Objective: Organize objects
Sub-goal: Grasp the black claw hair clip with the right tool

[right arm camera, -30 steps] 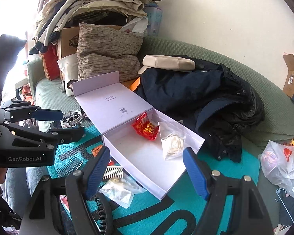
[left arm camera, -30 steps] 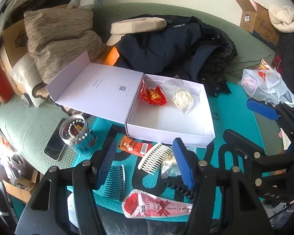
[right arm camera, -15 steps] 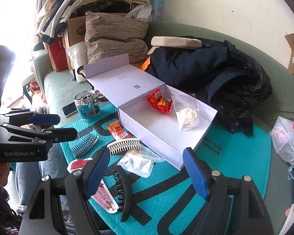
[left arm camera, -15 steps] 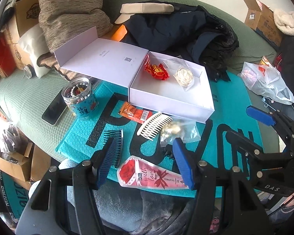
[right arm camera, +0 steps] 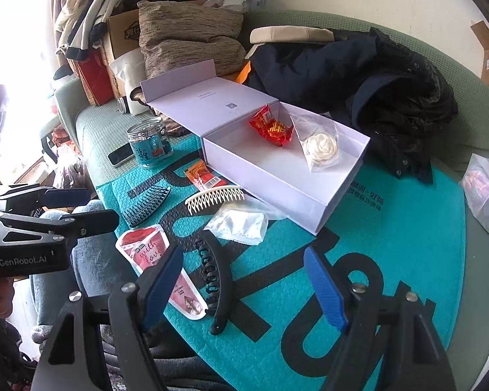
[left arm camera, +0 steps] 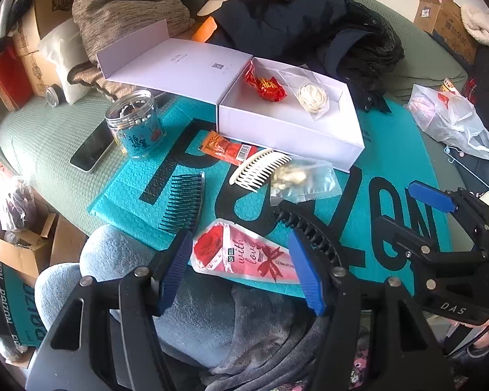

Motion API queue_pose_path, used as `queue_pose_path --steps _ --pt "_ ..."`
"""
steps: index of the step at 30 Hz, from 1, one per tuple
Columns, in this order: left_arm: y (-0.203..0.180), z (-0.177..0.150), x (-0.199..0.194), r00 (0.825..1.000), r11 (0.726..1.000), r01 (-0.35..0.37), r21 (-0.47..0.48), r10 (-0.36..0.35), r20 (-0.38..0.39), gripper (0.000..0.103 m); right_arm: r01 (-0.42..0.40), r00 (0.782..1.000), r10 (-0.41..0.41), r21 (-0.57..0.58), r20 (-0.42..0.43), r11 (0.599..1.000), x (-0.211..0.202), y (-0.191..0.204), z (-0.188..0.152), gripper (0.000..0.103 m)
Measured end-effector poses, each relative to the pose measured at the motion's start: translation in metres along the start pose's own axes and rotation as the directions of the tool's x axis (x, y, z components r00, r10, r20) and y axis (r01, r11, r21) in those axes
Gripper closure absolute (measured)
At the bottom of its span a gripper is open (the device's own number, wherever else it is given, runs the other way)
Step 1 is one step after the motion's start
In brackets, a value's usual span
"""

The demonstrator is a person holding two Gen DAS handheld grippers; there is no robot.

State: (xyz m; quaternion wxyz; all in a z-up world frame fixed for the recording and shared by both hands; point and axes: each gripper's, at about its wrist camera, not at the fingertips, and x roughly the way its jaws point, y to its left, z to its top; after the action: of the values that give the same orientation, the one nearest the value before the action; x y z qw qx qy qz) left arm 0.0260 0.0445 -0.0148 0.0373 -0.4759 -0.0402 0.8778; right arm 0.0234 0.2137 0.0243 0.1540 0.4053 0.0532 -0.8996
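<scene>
Covering green sofa [right arm camera: 91, 140]: teal mat [right arm camera: 407, 228]

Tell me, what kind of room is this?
Probably a lived-in living room or bedroom: a green sofa piled with a dark jacket, a brown cushion, and cardboard boxes about.

The white box [left arm camera: 287, 123] looks like smooth matt card — the teal mat [right arm camera: 391, 228] is bumpy, the pink pouch [left arm camera: 244, 254] shiny plastic.

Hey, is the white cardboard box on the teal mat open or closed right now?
Open. The white cardboard box has its lid folded flat back, exposing a red snack packet and a bagged cream flower inside.
</scene>
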Motion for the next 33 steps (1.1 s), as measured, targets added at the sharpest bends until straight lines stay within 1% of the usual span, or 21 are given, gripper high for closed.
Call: queue_pose_path --steps 4,8,16,21,24,31,32,33 --pt "-0.002 -0.008 0.006 1.0 1.0 -0.002 0.0 0.002 -0.001 0.043 -0.033 0.999 0.034 0.022 -0.032 0.999 0.007 -0.001 -0.012 0.026" --pt "-0.001 -0.015 0.014 1.0 1.0 -0.005 -0.004 0.005 -0.023 0.043 -0.054 0.996 0.055 0.022 -0.069 0.998 0.017 0.0 -0.023 0.026" --pt "0.006 -0.028 0.032 0.996 0.998 0.02 -0.063 -0.025 -0.08 0.043 -0.101 0.988 0.105 0.043 -0.114 0.994 0.039 0.0 -0.037 0.026" --pt "0.013 -0.03 0.045 0.993 0.993 0.03 -0.113 -0.042 -0.107 0.043 -0.127 0.98 0.132 0.041 -0.147 0.991 0.057 0.001 -0.041 0.034" --pt "0.015 -0.03 0.055 0.99 0.992 0.026 -0.12 -0.042 -0.133 0.043 -0.122 0.978 0.124 0.022 -0.166 0.992 0.067 0.001 -0.042 0.039" --pt "0.015 -0.029 0.08 0.979 0.991 0.029 -0.131 -0.055 -0.198 0.044 -0.142 0.972 0.138 -0.004 -0.189 0.99 0.085 0.002 -0.037 0.041" --pt "0.014 -0.028 0.083 0.978 0.992 0.03 -0.126 -0.055 -0.203 0.045 -0.144 0.971 0.139 -0.009 -0.192 0.99 0.088 0.003 -0.036 0.044" --pt "0.013 -0.027 0.087 0.976 0.993 0.024 -0.119 -0.049 -0.21 0.045 -0.149 0.969 0.143 -0.016 -0.202 0.989 0.09 0.004 -0.036 0.053"
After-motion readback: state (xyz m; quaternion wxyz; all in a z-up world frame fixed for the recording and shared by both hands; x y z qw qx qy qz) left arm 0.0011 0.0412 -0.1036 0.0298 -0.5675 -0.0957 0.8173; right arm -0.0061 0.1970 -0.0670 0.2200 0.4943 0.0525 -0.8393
